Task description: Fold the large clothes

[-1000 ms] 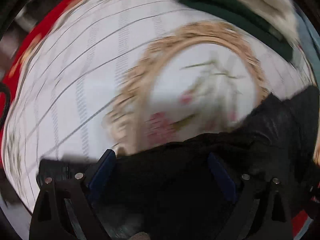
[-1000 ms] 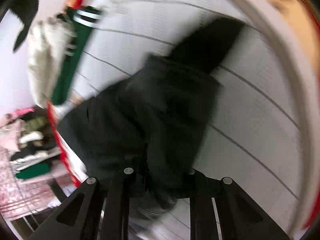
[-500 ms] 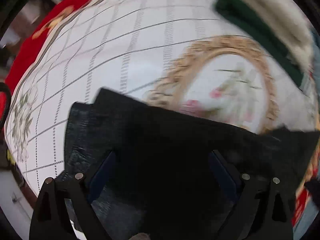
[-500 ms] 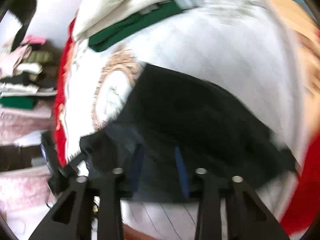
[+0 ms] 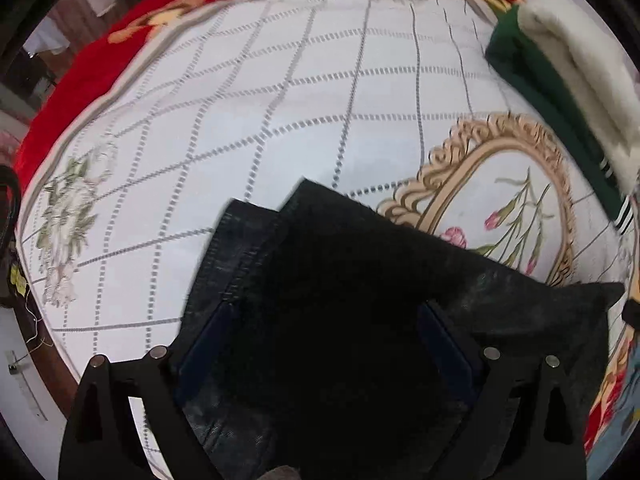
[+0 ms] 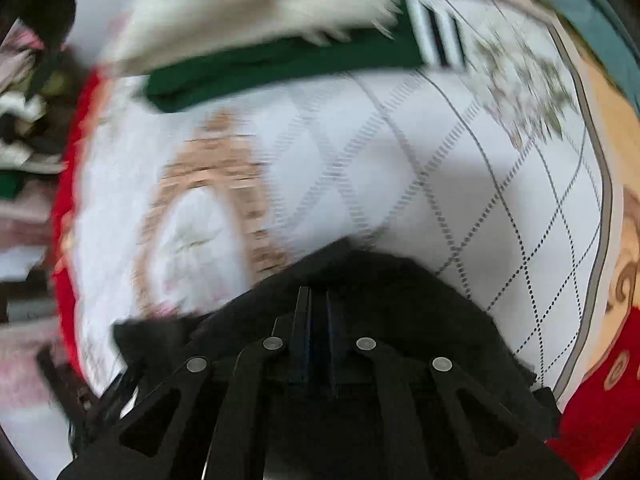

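A large black garment (image 5: 360,280) lies spread on a white quilted bedspread (image 5: 280,92), its stitched hem pointing left. My left gripper (image 5: 326,320) hangs over it with jaws wide apart and the cloth lying between and under the blue pads (image 5: 204,344). In the right wrist view the same garment (image 6: 400,280) bunches under my right gripper (image 6: 318,316). Its jaws stand nearly together over the dark cloth. Whether cloth is pinched between them is hidden.
A folded green garment (image 5: 536,80) with a white fluffy one (image 5: 580,64) on top sits at the far right of the bed; both show in the right wrist view (image 6: 280,64). A gold oval flower motif (image 5: 504,200) and a red border (image 5: 80,80) mark the bedspread.
The black garment has been swung out and laid flat across the bedspread. The right gripper's jaws have closed from apart to nearly together, and its view has turned toward the green pile.
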